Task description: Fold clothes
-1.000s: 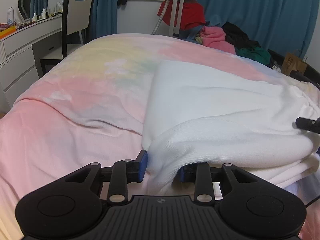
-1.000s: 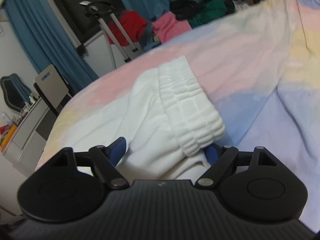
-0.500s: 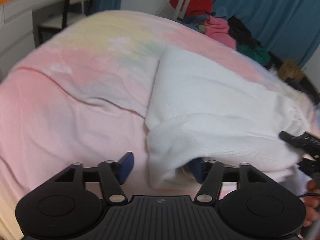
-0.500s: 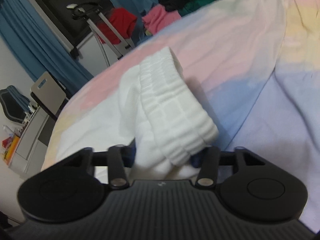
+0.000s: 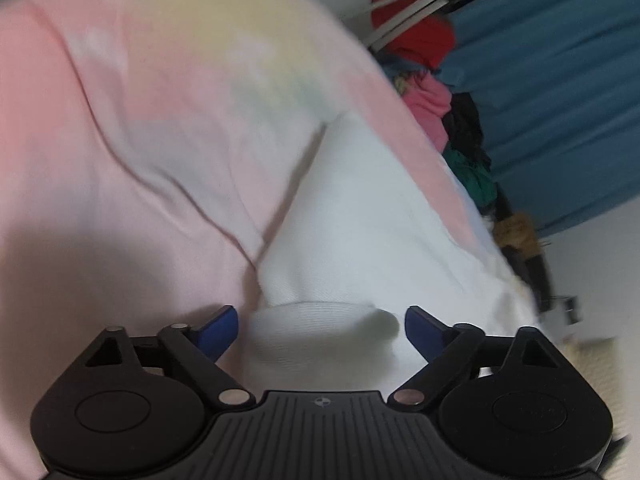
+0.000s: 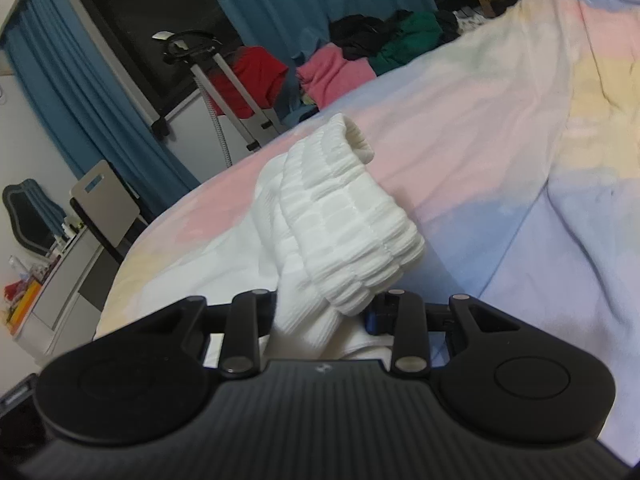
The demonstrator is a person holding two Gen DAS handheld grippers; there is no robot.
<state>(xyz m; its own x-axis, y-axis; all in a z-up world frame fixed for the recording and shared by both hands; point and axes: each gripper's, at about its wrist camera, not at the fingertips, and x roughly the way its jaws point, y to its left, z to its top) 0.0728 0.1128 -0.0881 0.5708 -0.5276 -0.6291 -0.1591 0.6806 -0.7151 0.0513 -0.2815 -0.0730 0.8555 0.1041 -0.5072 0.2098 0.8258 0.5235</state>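
1. Your left gripper has its jaws spread wide; the blue pads sit either side of a white fold but do not touch it.
2. Your right gripper is clamped on the ribbed waistband of the white garment; jaws pulled in tight on the cloth.
3. The garment lies on the pastel bedspread. In the left view it runs from 6 o'clock up toward 1 o'clock; that view is blurred.
4. In the right view the waistband rises from the jaws toward 12 o'clock, bunched and lifted off the bedspread.
5. Clothes pile at 12 o'clock past the bed edge: red, pink, black, green.
6. Blue curtains behind the pile; chair and desk at 9 o'clock.
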